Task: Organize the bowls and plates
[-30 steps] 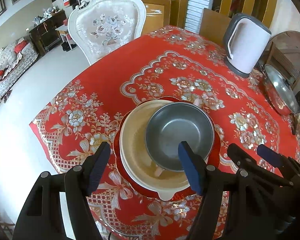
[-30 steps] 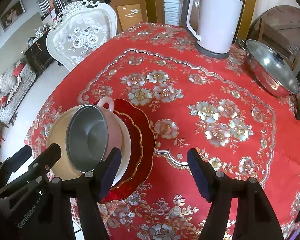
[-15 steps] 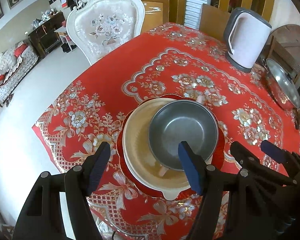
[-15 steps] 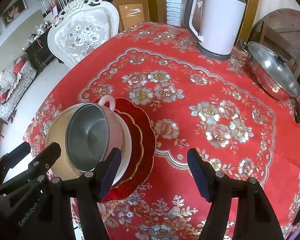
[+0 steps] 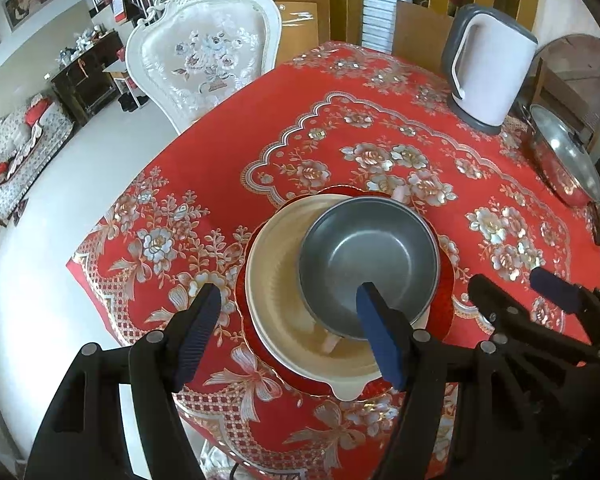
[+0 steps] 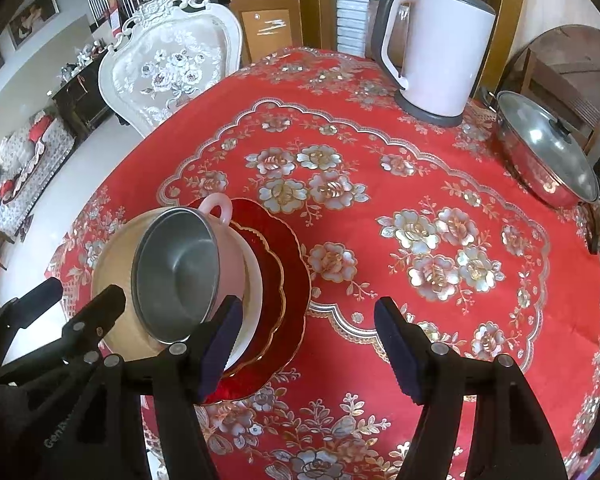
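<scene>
You are hovering your left hand-held gripper (image 5: 288, 328), released and empty, directly over the grey bowl (image 5: 368, 264) stacked at lower centre of frame; your right hand-held gripper (image 6: 306, 346), also released, is sitting to its right.

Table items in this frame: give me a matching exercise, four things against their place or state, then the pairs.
Things:
1. metal bowl
2. red plate
3. kettle
4. lidded pot

Places or states:
A. bottom of the stack, on the tablecloth
B. far end of the table, upright
C. top of the stack, empty
D. right edge of the table, glass lid on

Pairs: 1-C, 2-A, 3-B, 4-D
</scene>
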The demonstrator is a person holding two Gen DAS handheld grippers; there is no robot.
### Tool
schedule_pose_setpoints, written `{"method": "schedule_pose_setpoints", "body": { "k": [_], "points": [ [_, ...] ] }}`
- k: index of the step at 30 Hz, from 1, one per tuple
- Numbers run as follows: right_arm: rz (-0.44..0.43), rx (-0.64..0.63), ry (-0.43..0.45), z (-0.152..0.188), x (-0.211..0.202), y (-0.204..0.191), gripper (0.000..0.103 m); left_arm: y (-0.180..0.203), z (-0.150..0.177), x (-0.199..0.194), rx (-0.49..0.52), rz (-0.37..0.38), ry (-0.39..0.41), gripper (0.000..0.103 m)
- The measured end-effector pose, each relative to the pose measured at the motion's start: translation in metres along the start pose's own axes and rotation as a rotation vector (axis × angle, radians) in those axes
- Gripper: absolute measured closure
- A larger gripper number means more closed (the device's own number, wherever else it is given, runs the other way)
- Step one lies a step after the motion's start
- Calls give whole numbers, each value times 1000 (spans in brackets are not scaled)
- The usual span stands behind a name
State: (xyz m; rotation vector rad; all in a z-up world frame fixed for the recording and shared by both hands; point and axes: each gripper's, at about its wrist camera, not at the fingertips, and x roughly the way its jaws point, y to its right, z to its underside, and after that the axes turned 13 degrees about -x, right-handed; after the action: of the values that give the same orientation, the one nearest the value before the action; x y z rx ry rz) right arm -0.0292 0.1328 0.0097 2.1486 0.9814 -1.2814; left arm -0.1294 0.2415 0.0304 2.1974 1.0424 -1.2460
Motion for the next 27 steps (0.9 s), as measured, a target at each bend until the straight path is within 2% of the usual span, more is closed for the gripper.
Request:
{"method": "schedule_pose_setpoints", "body": {
  "k": [27],
  "points": [
    [-11,4,-5,2,-1,1,32,0,-1,3,17,32,-7,33]
  ]
}}
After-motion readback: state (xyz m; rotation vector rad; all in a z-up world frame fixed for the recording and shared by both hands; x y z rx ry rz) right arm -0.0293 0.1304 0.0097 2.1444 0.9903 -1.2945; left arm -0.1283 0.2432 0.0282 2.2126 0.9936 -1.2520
